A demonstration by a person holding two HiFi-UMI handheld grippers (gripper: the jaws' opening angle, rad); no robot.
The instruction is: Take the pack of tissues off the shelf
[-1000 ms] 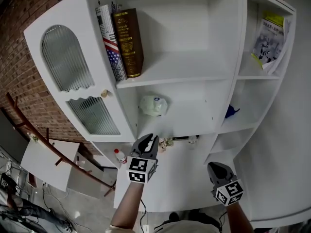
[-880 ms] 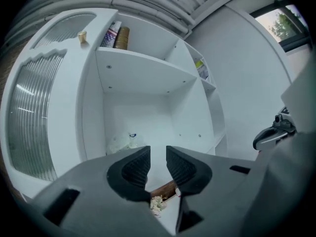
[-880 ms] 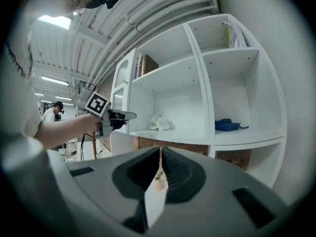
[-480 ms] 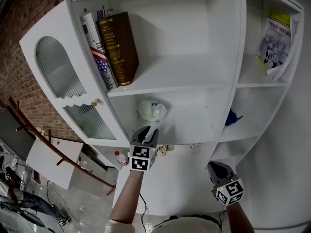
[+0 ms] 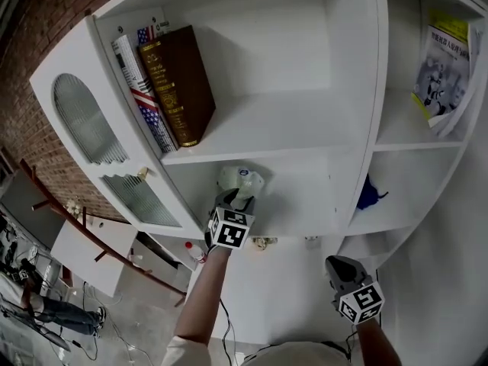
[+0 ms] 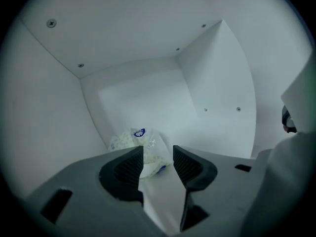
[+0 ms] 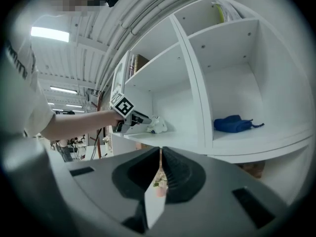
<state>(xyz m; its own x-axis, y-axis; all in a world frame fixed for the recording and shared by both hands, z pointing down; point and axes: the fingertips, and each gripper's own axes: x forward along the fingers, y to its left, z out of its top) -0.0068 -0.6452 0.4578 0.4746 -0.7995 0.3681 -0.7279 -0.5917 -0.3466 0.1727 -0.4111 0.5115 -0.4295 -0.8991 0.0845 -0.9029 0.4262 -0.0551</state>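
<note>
Grey plastic jaws of the right gripper [image 5: 341, 264] stand together on nothing, low at five o'clock in the head view and well apart from the work. The left gripper [image 5: 235, 199], near centre, points into the lower compartment of the white shelf unit [image 5: 305, 212]. Its ribbed dark pads have just been opening and now stand apart, with nothing pressed between them.

The pack of tissues [image 5: 241, 179] lies just beyond those tips, at twelve o'clock from them, on the compartment floor close to the left wall. It is a rounded, crumpled bundle in pale glossy film with a small blue label.

Assessment: light, soft and yielding, with a wrap likely to be slippery. The best hold is across the full middle of the body, squeezing until the contents firm up, not on a loose film end.

Farther off, a brown gilt-lettered hardback [image 5: 179, 82] leans at eleven o'clock on the smooth upper board. A limp blue cloth [image 5: 370, 195] sits at three o'clock in the neighbouring bay.
</note>
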